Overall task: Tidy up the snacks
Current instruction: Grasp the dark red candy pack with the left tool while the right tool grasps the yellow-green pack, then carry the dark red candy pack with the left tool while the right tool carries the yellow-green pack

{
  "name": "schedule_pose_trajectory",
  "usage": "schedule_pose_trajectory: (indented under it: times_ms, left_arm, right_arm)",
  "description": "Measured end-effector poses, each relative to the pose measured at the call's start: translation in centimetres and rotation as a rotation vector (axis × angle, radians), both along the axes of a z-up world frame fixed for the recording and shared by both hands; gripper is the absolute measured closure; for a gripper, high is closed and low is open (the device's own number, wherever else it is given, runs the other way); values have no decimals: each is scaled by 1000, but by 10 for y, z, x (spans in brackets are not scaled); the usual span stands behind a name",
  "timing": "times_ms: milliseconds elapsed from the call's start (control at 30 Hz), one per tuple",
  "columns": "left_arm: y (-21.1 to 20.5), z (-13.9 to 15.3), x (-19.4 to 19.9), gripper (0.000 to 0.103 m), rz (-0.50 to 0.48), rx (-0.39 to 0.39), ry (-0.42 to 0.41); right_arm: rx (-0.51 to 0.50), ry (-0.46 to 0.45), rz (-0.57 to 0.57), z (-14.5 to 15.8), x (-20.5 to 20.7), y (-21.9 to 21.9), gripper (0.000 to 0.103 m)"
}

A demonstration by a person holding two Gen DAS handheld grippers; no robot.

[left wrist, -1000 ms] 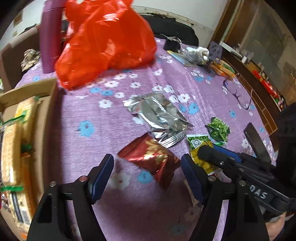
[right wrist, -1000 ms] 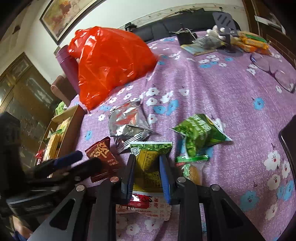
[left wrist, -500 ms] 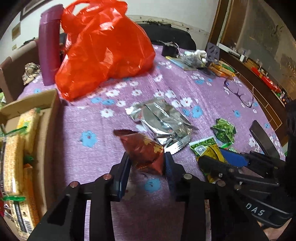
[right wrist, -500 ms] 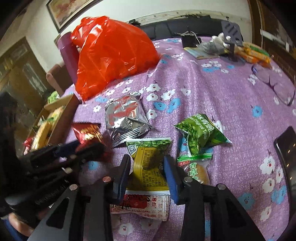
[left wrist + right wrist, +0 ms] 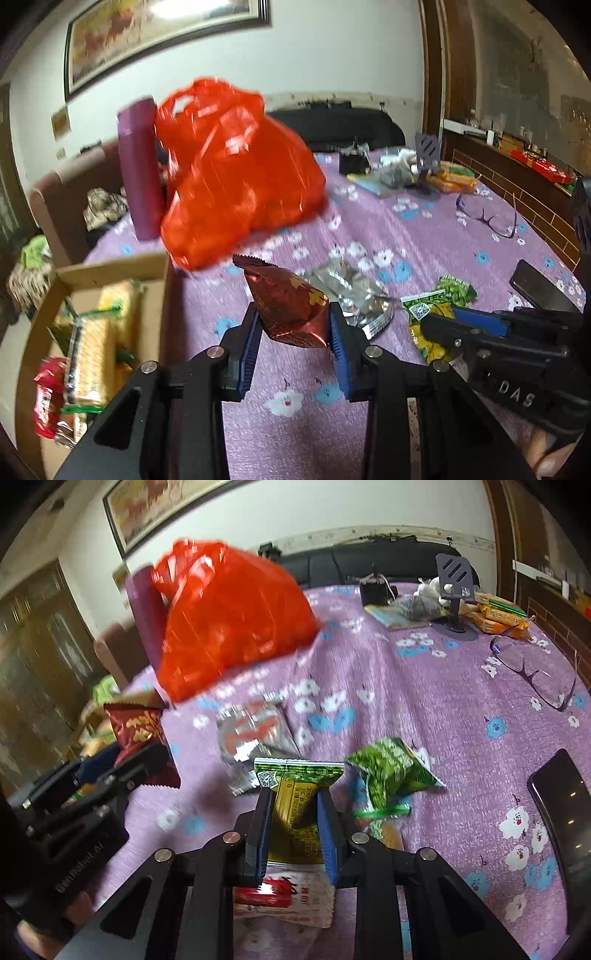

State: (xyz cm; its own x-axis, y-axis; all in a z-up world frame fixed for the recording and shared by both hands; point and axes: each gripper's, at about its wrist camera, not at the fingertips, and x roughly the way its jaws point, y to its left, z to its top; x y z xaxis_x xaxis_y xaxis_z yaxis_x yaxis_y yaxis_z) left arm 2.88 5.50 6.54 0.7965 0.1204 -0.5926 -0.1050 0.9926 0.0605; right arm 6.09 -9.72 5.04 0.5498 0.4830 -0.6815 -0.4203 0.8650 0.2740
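Observation:
My left gripper (image 5: 293, 325) is shut on a dark red snack packet (image 5: 288, 299) and holds it above the purple flowered tablecloth (image 5: 424, 236). The same packet shows in the right wrist view (image 5: 138, 731). My right gripper (image 5: 293, 812) is shut on a yellow-green snack packet (image 5: 297, 805), lifted off the cloth. A silver packet (image 5: 255, 734), a green packet (image 5: 388, 771) and a white-red packet (image 5: 291, 897) lie on the cloth. A cardboard box (image 5: 110, 273) with snacks stands at the left.
A big red plastic bag (image 5: 236, 177) and a purple bottle (image 5: 140, 166) stand at the back left. Glasses (image 5: 532, 668), a black phone (image 5: 565, 805), a phone stand (image 5: 456, 602) and more packets lie at the right and back.
Both grippers have lifted with their packets and tilted up. The left gripper closed on the red packet a second ago and raised it off the cloth.

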Motion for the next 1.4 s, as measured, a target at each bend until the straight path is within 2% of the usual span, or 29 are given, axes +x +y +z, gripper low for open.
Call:
schedule_pose_trajectory:
  times_ms: [267,567,1000,1400]
  left_arm:
    - [-16,10,-11,69,-5,101,-84]
    - [-20,10,-12,69,-8,131,-92]
    - [-21,11,-13,69,-12,127,-93]
    - [-12,7,-4,69,-19,79,-40]
  right_arm:
    - [54,-25,-2,8,0,-2,77]
    - [55,-33,6,8,-1,0,77]
    - [54,-40,15,8,-4,2,77]
    - [54,-38,23,9,-3,3,77]
